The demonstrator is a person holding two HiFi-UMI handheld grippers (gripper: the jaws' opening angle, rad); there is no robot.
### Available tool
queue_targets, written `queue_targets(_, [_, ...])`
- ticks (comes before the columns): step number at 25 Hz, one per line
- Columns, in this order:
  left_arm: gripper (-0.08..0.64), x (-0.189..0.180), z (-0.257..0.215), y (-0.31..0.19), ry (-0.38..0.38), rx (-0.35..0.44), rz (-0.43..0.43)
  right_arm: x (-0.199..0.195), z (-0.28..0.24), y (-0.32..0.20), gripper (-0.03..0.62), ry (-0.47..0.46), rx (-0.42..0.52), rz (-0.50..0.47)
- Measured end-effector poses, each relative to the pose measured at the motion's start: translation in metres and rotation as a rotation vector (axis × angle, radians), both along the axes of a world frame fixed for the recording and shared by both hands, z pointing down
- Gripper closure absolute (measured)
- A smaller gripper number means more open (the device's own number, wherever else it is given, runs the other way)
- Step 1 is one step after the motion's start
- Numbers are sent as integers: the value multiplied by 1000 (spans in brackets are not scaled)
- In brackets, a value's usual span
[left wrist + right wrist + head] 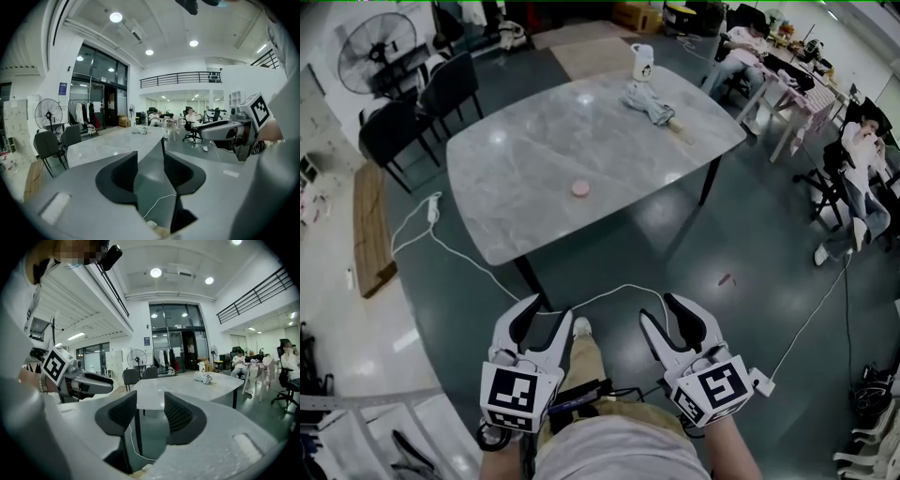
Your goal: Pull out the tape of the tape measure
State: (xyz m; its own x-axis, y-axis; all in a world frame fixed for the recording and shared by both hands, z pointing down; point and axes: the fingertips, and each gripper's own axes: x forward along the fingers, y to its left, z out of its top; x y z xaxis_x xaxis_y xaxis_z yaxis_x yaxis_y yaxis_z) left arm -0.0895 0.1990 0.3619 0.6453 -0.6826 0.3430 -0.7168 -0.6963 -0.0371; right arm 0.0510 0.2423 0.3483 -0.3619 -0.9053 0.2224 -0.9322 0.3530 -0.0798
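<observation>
Head view steeply down, gripper views nearly level, all sharing distant table (534, 159)

Big open office-type hall with white walls (138, 324) and a glossy dark floor (675, 234), white cable (450, 248) snaking across it. Grey marble-look bench (534, 178) in the middle, dark chairs (394, 131) and a pedestal fan (377, 47) off its far-left corner. Glass doors (176, 348), a railed mezzanine (180, 78), round ceiling lights (155, 273) switched on.
</observation>
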Motion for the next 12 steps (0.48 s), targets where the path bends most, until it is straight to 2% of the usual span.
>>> queue_targets(12, [377,0,-4,-96,-20,-26,16,-1,-7,-96,413,-3,-35,5])
